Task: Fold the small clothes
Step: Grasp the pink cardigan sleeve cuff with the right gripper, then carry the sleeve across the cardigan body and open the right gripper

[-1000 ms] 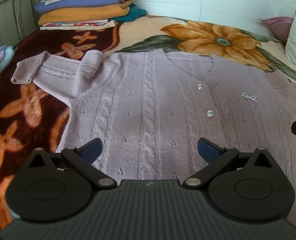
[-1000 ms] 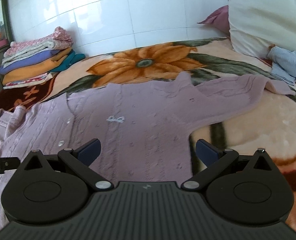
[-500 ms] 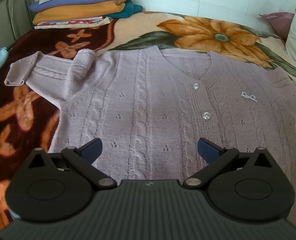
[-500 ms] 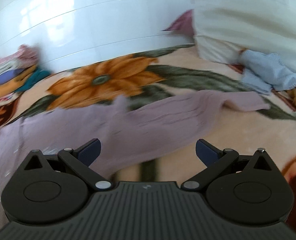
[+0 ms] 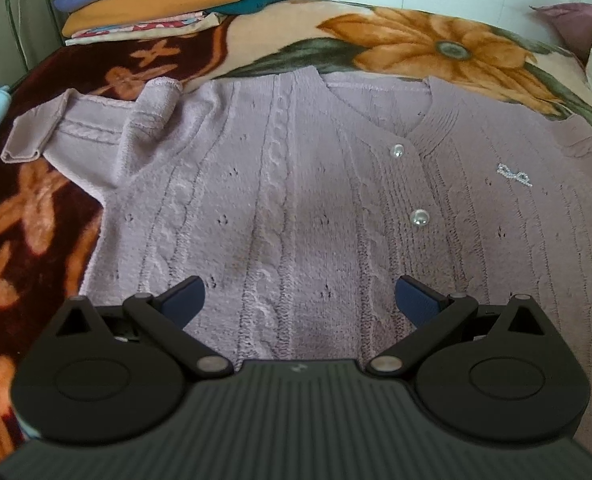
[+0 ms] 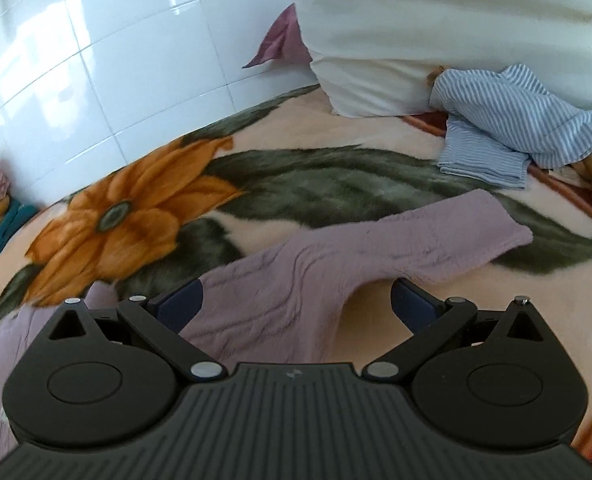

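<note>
While flat on the blanket [image 5: 48,208], lilac cardigan [image 5: 296,200] below both hand-held grippers, jaws apart, empty.

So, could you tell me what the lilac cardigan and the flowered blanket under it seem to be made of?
Cardigan: soft knitted yarn, probably wool or acrylic, matte; cable ribs and eyelet holes show. Its buttons look pearly plastic. Blanket: plush printed fleece, with a fuzzy pile.

A floral blanket [image 6: 335,196] covered the bed; a white pillow [image 6: 435,40] leaned against the tiled wall [image 6: 96,60] behind it.
</note>
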Action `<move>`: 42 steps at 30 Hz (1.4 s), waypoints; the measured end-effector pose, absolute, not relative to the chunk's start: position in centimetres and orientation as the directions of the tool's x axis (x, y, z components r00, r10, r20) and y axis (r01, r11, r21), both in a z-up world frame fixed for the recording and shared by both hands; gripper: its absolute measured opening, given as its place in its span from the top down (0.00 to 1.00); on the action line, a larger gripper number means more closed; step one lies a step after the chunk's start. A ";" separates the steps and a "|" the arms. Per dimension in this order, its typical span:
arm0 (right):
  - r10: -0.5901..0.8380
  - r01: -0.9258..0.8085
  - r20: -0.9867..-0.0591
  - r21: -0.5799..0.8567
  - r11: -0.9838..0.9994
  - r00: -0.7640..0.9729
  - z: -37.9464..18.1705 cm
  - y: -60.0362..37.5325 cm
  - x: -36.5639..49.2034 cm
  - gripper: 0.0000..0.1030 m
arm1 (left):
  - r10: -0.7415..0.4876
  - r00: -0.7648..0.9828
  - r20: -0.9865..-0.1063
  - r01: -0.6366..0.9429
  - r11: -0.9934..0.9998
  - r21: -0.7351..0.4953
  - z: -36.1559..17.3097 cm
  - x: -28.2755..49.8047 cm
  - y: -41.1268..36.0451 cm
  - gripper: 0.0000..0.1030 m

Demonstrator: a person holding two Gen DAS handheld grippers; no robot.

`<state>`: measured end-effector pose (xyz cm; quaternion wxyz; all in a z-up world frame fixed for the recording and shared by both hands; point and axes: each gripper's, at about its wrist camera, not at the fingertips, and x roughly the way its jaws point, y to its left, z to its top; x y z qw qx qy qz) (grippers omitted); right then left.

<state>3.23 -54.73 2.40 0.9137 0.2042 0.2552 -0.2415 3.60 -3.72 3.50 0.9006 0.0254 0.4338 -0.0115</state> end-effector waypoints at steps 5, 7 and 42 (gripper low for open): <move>-0.351 0.581 -0.592 0.253 0.774 0.725 1.0 -56.0 4.3 0.09 | 0.007 0.618 -0.786 0.043 0.998 0.042 3.4 3.9 -4.0 0.00; -0.371 0.589 -0.592 0.224 0.777 0.715 0.6 -56.1 4.2 0.23 | 0.009 0.616 -0.788 0.045 0.998 0.046 3.4 4.0 -4.1 0.00; -0.287 0.405 -0.369 0.298 0.865 0.884 13.5 -46.0 -5.0 0.93 | -0.083 0.629 -0.773 0.101 0.995 -0.025 4.9 2.5 -4.0 0.00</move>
